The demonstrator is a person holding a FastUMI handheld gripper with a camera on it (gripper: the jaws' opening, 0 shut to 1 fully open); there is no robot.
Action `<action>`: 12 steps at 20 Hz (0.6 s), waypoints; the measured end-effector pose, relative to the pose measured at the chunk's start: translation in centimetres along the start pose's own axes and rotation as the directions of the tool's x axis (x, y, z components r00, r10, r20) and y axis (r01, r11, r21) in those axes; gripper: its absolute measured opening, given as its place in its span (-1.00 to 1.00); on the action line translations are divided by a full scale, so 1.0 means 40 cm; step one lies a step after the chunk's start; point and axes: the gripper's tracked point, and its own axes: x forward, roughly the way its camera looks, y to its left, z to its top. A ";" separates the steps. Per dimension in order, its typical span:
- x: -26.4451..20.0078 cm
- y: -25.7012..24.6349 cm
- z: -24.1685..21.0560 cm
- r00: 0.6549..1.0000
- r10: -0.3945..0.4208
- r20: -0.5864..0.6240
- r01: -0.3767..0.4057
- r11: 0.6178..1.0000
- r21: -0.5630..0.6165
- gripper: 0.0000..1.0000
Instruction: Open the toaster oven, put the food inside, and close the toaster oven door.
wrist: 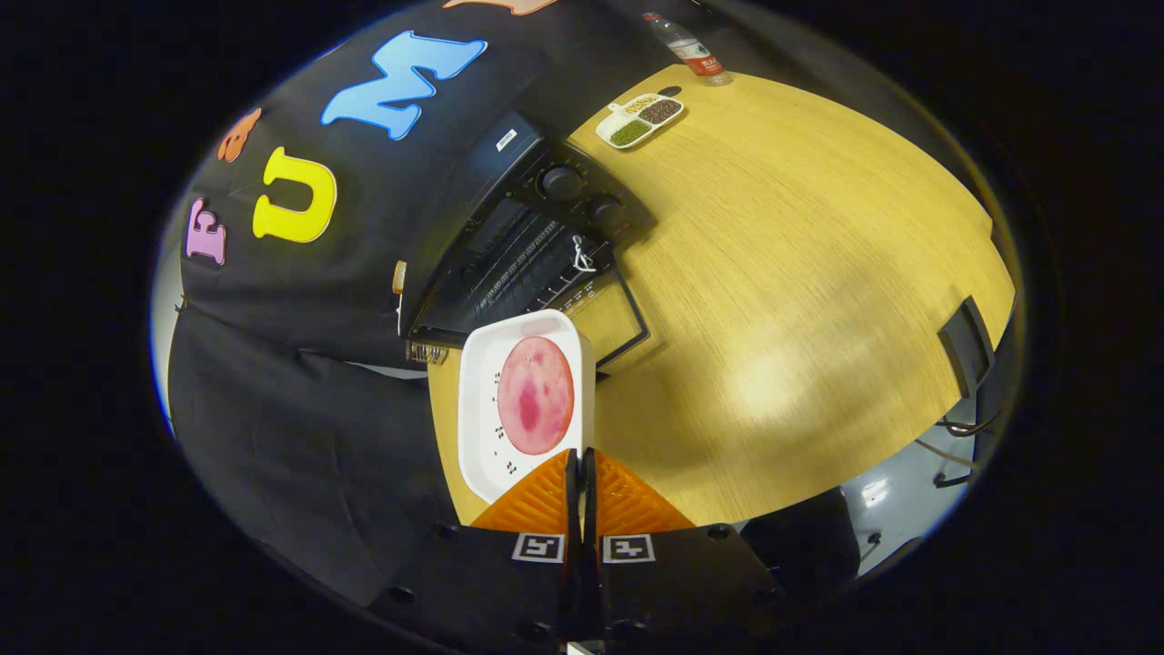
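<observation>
White rectangular tray [480,428] with rounded corners is pinched at its near edge by the gripper [579,468]; fingers are pressed almost together on the thin rim. One round pink slice of food [536,395], mottled with darker red patches, is carried flat on the tray. Small dark printed marks are scattered on the tray's surface, too small to be read.

Black toaster oven [523,241] is seen just beyond the tray, standing at the table's edge against the booth's black cloth wall. Its door [611,314] is dropped open, with a wire rack visible inside. Round knobs [562,182] are set on the control panel. A white string loop [582,257] is seen hanging at the door. A small light label on the oven's top cannot be read.

Light wood-grain table [800,273] carries everything. At its far edge, a white divided dish [639,120] holding green, brown and pale contents is placed, with a clear plastic bottle [687,47] with a red label just beyond it; label text is illegible. A dark bracket [966,346] is clamped on the table's right edge.
</observation>
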 end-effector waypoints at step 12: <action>0.262 0.087 0.118 1.000 0.004 -0.012 -0.002 0.990 0.139 -0.96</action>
